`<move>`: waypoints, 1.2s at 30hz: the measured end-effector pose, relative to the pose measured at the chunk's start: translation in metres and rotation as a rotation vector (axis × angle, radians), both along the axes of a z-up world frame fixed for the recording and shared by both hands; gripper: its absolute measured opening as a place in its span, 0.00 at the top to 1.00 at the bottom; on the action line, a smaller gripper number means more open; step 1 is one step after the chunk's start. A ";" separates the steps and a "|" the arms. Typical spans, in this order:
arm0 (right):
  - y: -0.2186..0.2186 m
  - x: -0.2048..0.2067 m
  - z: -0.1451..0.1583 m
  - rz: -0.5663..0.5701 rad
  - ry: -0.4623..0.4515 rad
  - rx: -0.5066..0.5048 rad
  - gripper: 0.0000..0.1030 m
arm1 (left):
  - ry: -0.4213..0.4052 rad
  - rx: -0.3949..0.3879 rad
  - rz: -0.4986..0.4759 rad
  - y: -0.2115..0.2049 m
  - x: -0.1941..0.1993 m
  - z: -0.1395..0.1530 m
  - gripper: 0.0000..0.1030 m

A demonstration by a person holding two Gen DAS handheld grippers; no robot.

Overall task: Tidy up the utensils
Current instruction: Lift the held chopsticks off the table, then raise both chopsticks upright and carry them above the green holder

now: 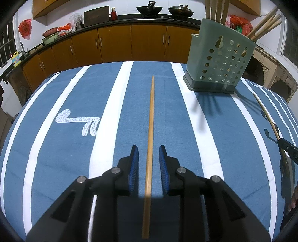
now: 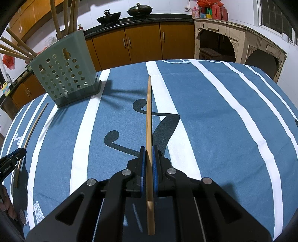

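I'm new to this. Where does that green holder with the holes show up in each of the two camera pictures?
Left wrist view: the green holder stands upper right, on the striped tablecloth.
Right wrist view: the green holder stands upper left, wooden sticks poking out of it.
Shared landmark: the two dark woks on the back counter.

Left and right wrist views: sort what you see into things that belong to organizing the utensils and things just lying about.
Part of the job:
- chopstick on the cloth between the open left gripper fingers
- second chopstick clamped in the right gripper
- green perforated holder already holding chopsticks

Just lying about:
- striped tablecloth
- woks on the counter
- cutting board
- yellow bottle
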State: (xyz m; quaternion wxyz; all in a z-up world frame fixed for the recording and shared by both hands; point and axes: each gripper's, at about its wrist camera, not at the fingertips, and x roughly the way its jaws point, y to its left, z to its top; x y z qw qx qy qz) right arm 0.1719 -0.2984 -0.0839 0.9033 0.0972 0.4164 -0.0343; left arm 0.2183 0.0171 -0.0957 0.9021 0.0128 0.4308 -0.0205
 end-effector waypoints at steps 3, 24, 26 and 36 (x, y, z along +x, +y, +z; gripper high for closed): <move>-0.001 -0.003 0.000 -0.001 -0.001 0.004 0.92 | 0.001 0.010 -0.004 -0.002 0.000 0.000 0.75; -0.003 -0.006 0.000 0.020 -0.007 0.031 0.92 | 0.009 0.008 -0.033 0.000 -0.011 0.001 0.93; -0.005 -0.010 0.004 0.024 -0.024 0.045 0.92 | 0.025 -0.021 -0.040 0.002 -0.012 0.004 0.93; -0.015 -0.027 0.052 0.010 -0.175 0.051 0.93 | -0.108 -0.049 -0.059 0.005 -0.025 0.056 0.93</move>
